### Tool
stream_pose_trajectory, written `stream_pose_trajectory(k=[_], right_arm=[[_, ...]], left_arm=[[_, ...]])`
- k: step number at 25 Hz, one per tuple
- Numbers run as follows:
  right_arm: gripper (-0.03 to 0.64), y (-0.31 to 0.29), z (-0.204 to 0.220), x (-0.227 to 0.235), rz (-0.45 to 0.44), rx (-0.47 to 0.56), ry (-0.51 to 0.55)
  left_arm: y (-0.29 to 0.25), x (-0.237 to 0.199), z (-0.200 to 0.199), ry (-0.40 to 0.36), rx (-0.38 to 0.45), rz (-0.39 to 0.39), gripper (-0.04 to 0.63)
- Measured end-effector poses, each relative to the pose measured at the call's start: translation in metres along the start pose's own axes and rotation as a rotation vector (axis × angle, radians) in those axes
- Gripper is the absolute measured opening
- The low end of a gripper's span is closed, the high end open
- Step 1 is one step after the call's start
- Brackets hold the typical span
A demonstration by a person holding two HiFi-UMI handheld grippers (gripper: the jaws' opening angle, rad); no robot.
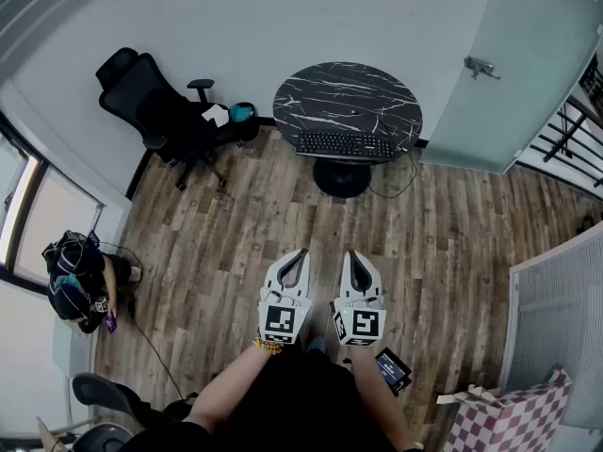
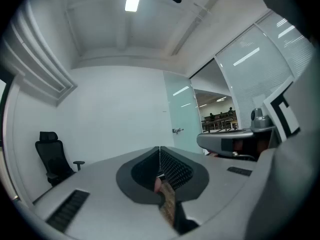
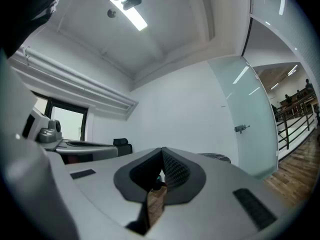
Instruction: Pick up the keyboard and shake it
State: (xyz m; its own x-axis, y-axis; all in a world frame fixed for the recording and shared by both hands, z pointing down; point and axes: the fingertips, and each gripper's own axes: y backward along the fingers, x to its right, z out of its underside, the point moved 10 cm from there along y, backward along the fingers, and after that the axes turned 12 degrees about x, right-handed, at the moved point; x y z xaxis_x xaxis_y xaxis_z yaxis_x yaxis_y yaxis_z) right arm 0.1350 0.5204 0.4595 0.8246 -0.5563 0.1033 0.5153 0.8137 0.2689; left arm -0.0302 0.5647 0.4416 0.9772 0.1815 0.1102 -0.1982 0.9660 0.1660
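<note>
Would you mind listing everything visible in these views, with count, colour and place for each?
table: one, black marbled, round, by the far wall
keyboard: one, black, on the table's near edge
chair: one, black, left of the table
door: one, frosted glass, far right
railing: one, black, right edge
cloth: one, red and white checked, bottom right
floor: one, brown wood planks, throughout
person: one, in dark clothes, low at the left edge
left gripper: one, white, low centre, jaws shut, nothing held
right gripper: one, white, beside the left one, jaws shut, nothing held
</note>
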Motion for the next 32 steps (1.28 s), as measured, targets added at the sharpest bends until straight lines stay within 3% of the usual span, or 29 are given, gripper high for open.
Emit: stream_pose_trajectory(k=[9,14,28,32], right_arm=[[0.032,-0.031,0.023,0.015,-0.016,-0.025,-0.079],[0.034,-0.079,0.033,0.034,-0.023,-0.054,-0.099],[0.034,-0.238,0.071,0.073,0.028,-0.119,-0.109],[0.034,-0.267,0.083,0.087,0.068,-0.134,-0.134]], left_arm=[[-0.035,-0.018,0.02,-0.015,-0.011,0.008,0.018],[-0.084,-0.039,0.033,-0.03,-0.004,0.044,0.018],[-0.221,-0.152,0.072,-0.034,-0.008,0.109,0.018],[-0.249,-0.177,0.092,-0.027,-0.042,0.131,0.018]])
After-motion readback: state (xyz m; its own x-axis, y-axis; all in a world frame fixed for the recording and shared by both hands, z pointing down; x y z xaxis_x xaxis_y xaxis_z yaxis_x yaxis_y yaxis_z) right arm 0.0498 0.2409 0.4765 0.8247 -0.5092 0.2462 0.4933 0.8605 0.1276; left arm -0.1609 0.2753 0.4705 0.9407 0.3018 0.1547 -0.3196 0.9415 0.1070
